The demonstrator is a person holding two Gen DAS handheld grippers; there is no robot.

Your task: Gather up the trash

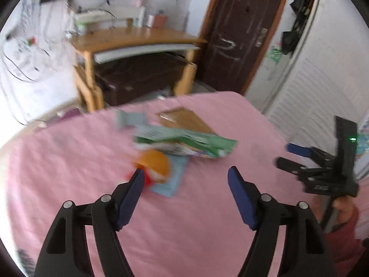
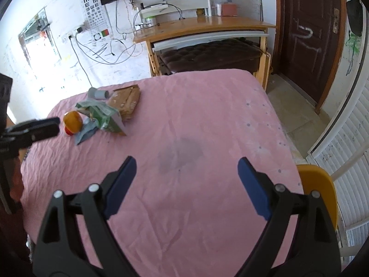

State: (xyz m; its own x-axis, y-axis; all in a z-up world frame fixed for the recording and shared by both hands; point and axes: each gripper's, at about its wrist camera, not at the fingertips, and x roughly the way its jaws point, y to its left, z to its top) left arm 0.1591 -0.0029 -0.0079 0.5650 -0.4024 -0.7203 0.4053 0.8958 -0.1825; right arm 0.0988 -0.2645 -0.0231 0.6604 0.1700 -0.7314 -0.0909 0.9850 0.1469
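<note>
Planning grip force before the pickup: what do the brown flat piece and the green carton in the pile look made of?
Brown flat piece: looks like corrugated cardboard, matte with torn, pale scuffed patches. Green carton: seems printed paperboard with a slight sheen, crushed and creased, so probably light and empty.

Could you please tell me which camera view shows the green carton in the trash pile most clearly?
The right wrist view: the green carton is sharp there, lying crumpled between the orange cap and the cardboard piece. The left wrist view shows it larger but motion-blurred.
</note>
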